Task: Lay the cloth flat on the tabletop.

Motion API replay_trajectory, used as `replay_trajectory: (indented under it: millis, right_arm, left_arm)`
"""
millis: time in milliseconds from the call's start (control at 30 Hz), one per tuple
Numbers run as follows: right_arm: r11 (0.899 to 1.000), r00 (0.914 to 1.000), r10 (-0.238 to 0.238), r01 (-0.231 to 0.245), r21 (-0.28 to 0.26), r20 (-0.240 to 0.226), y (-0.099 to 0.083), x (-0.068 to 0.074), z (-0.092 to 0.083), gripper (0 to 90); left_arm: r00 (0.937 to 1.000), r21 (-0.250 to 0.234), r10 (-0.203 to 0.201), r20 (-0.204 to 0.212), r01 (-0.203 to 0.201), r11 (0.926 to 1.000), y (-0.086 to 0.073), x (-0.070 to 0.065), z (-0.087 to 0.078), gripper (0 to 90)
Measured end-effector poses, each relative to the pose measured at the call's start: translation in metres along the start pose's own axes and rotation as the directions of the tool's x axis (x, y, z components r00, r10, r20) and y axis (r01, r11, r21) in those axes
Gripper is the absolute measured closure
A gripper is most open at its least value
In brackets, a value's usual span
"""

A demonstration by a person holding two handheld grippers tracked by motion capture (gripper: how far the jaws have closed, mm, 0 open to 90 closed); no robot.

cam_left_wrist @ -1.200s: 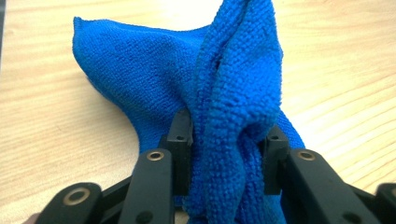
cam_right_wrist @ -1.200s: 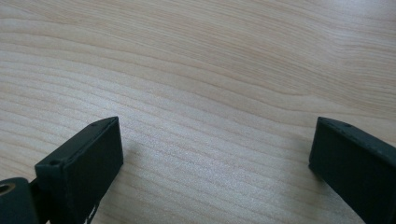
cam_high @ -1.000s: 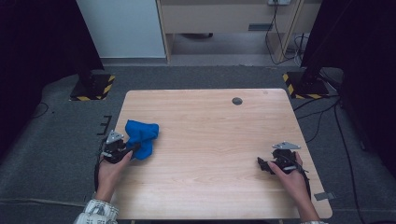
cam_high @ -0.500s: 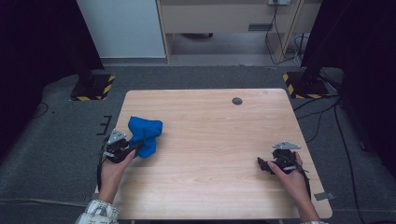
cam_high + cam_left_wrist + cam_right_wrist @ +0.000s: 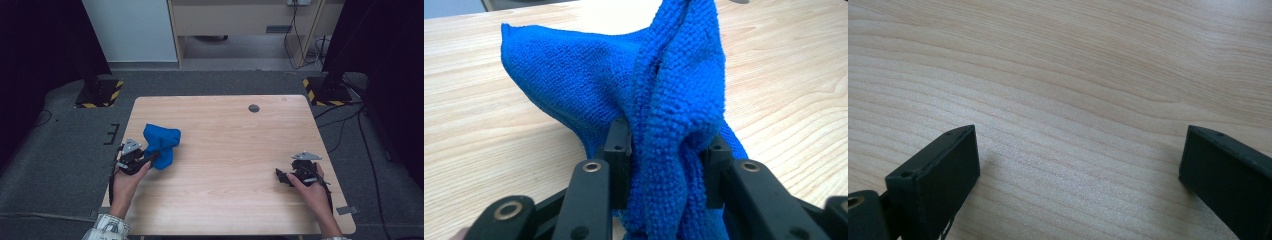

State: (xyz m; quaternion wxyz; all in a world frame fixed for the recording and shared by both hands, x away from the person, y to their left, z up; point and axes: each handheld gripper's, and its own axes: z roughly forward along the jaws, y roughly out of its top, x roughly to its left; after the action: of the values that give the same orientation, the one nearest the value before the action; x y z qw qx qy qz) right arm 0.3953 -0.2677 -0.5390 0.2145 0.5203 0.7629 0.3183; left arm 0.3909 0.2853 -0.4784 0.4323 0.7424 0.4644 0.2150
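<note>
So the left gripper has carried the blue cloth a bit further in from the table's left edge since a second ago; the right gripper hasn't budged. Left jaws are clamped on a bunched fold of cloth, the rest draping onto the wood near the left edge. Right jaws are spread wide over bare wood, nothing between them.

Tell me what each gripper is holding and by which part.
The left gripper pinches the blue cloth by a bunched fold near its lower end. The right gripper holds nothing; its jaws stand open over the table.
</note>
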Motion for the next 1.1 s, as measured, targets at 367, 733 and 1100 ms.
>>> replay_trajectory:
  millis: [367, 733, 1100]
  right_arm:
    - [1.0, 1.0, -0.002, 0.002, 0.0, 0.0, 0.0, 0.0, 0.0, 3.0]
    - [1.0, 1.0, 0.0, 0.0, -0.001, 0.001, 0.0, 0.0, 0.0, 3.0]
    - [1.0, 1.0, -0.002, 0.002, 0.0, 0.0, 0.0, 0.0, 0.0, 2.8]
  left_arm:
    - [0.998, 0.011, 0.05, 0.037, -0.051, 0.9986, 0.006, -0.022, 0.007, 65.1]
    - [0.991, 0.024, 0.101, 0.089, -0.103, 0.9944, 0.013, -0.045, 0.018, 65.1]
    - [0.9829, 0.009, 0.116, 0.143, -0.118, 0.993, 0.03, -0.068, 0.033, 65.1]
